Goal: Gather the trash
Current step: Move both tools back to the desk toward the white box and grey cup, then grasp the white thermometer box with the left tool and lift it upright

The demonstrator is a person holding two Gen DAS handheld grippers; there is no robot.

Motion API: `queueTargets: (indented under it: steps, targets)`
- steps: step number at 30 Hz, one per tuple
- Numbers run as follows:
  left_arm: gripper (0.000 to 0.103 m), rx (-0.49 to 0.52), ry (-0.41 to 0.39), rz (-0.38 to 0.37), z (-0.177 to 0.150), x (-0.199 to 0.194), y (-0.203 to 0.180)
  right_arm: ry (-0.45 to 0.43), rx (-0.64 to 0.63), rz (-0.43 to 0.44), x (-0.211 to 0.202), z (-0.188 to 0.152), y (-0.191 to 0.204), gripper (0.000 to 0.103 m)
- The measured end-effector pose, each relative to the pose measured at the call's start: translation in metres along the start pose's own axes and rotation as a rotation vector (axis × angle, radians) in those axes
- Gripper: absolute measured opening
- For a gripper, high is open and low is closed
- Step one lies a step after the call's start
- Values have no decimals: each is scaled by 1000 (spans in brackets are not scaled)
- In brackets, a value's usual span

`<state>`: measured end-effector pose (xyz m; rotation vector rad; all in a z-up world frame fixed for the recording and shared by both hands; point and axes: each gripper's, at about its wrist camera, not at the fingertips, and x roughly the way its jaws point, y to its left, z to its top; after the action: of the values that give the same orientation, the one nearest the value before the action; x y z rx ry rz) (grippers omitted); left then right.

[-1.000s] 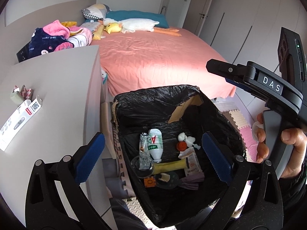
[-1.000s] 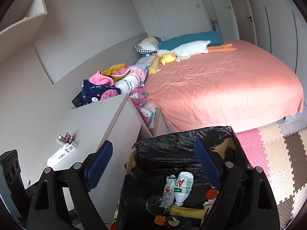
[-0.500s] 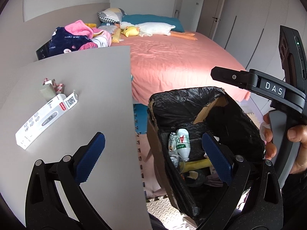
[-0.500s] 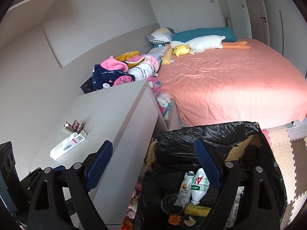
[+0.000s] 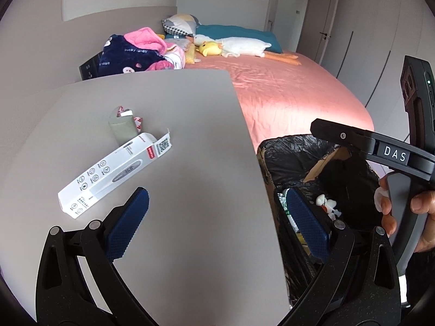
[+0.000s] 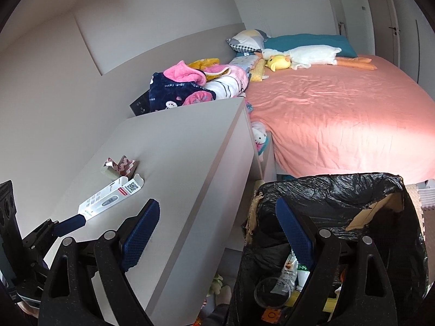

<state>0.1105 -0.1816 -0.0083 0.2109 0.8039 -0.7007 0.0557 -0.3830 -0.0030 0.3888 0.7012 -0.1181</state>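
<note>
Both grippers have swung from the bin toward the cabinet. Left wrist view: left gripper (image 5: 214, 217) wide, empty, over the cabinet (image 5: 195, 146), near the box (image 5: 114, 174). Right wrist view: right gripper (image 6: 217, 231) wide, empty, straddling cabinet edge and bin (image 6: 339, 190).

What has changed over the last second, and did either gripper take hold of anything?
Both views swung left, from the trash bin onto the dresser top; the white box now lies ahead of the left gripper. Nothing was grasped: left and right gripper stayed open and empty. Box, wrapper and bin unmoved.
</note>
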Motion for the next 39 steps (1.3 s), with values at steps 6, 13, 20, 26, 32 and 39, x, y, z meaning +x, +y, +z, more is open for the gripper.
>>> queueTargets:
  steps: [6, 13, 20, 26, 32, 39]
  targets:
    - [98, -13, 1, 34, 4, 1, 29, 14, -13, 6, 15, 2, 13, 87]
    - [98, -39, 19, 59, 8, 9, 58, 32, -27, 11, 33, 4, 26, 87]
    - [98, -37, 23, 87, 13, 14, 79, 43, -35, 15, 47, 5, 35, 87]
    - [98, -19, 57, 101, 18, 30, 93, 53, -42, 11, 56, 6, 40, 87]
    - [98, 5, 85, 141, 16, 46, 100, 66, -37, 7, 64, 4, 40, 87]
    - [90, -27, 139, 162, 13, 59, 106, 63, -42, 25, 69, 5, 48, 87]
